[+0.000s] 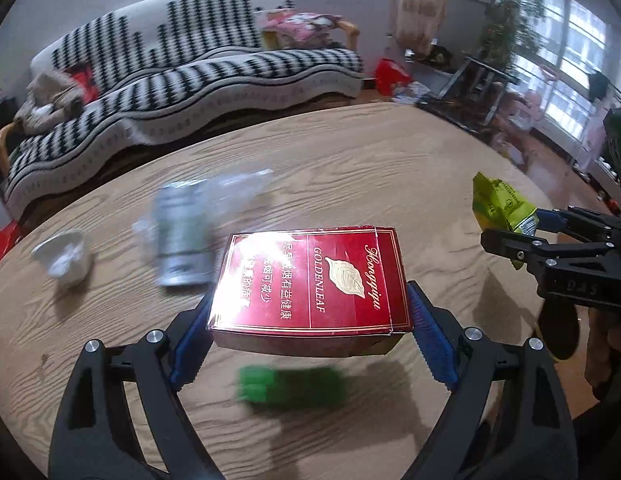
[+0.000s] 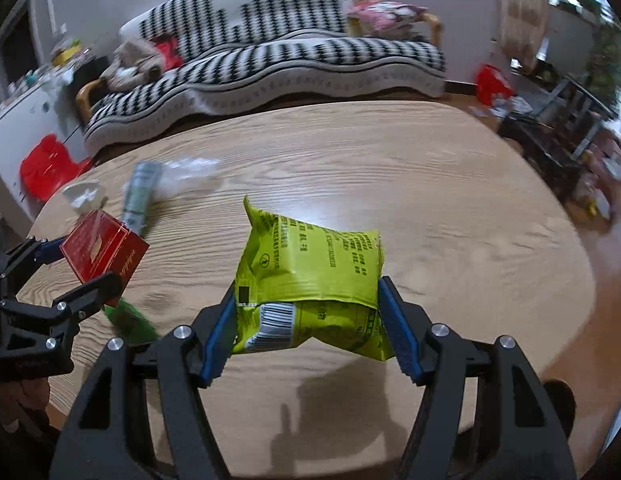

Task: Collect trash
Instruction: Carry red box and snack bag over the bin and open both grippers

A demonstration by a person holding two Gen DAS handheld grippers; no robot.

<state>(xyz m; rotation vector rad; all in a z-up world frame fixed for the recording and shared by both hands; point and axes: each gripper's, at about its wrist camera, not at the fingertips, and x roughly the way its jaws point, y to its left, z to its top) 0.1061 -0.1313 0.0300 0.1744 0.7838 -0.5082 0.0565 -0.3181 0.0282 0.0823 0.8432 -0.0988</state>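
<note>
Above the bench (image 1: 350,152), a red cigarette box (image 1: 310,280) is clamped crosswise in the left claw (image 1: 310,336), a green snack bag (image 2: 310,280) in the right claw (image 2: 306,320); remaining trash lies ahead-left, nearer the left.

Your far and right stretches of the table (image 2: 450,208) lie bare, so there's open room to pass there. On your left, the can (image 1: 182,236), clear plastic wrap (image 1: 238,188) and white cup (image 1: 66,256) crowd the surface. A green bottle (image 1: 290,386) lies on the table just below your left load.
</note>
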